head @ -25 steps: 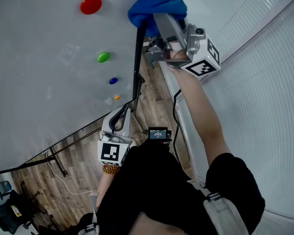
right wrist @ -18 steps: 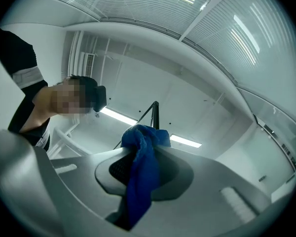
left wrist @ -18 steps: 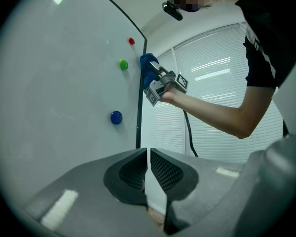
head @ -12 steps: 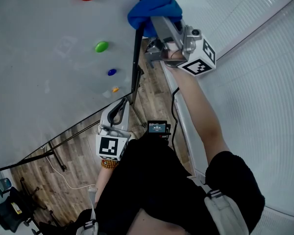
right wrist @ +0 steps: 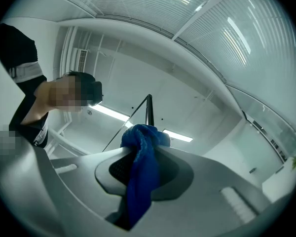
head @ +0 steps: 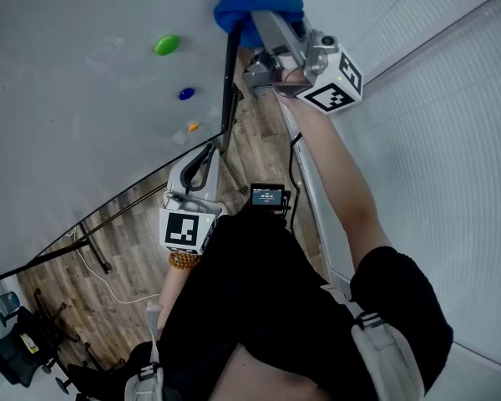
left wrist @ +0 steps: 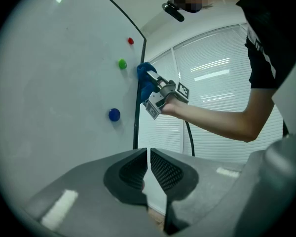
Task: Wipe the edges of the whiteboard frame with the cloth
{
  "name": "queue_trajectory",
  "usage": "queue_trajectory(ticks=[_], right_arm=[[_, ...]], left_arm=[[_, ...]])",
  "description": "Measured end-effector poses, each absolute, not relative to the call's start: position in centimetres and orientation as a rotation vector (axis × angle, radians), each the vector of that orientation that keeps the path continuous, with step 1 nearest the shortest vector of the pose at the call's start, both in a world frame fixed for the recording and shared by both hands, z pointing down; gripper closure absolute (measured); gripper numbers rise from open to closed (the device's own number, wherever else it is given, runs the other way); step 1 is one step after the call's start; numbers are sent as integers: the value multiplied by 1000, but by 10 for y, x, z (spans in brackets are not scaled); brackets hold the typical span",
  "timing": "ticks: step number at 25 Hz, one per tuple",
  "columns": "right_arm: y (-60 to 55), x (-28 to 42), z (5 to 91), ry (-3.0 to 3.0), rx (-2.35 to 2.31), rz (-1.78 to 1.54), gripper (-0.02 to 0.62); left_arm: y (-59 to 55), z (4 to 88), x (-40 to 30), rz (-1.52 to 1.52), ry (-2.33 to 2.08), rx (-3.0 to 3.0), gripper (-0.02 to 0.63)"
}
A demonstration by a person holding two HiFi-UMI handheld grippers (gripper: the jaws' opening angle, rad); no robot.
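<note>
The whiteboard (head: 83, 98) fills the left of the head view, and its black frame edge (head: 230, 65) runs down its right side. My right gripper (head: 260, 17) is shut on the blue cloth (head: 257, 2), which is pressed against that edge near the top of the view. The right gripper view shows the cloth (right wrist: 140, 181) bunched between the jaws with the frame (right wrist: 149, 110) rising just behind it. My left gripper (head: 202, 155) hangs lower, by the board's bottom corner, shut and empty (left wrist: 149, 154). From there the cloth (left wrist: 145, 75) shows on the frame edge (left wrist: 136, 107).
Green (head: 166, 44), blue (head: 186, 93) and small orange (head: 193, 127) magnets sit on the board near the frame. White blinds (head: 434, 140) stand close on the right. Below are the wood floor (head: 125, 266), the board's stand legs (head: 96, 253) and a cable.
The right gripper has slid the cloth a little down the frame edge toward the bottom corner. The red magnet has left the head view. The left gripper stays by the corner.
</note>
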State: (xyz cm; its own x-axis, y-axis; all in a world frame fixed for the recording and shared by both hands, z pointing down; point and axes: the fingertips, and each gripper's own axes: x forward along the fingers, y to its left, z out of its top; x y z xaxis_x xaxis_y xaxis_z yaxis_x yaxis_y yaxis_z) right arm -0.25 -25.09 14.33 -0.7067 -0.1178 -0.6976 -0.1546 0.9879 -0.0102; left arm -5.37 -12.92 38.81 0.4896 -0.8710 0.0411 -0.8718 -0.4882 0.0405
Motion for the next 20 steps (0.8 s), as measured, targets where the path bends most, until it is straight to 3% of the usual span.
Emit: queue_trajectory(ticks=[6, 20], right_arm=[[-252, -2, 191, 2349, -219, 35, 517], [-250, -5, 213, 2363, -274, 2, 514]], left_arm=[[-125, 416, -56, 31, -1554, 2659, 606], [-120, 411, -60, -6, -1542, 2673, 606]])
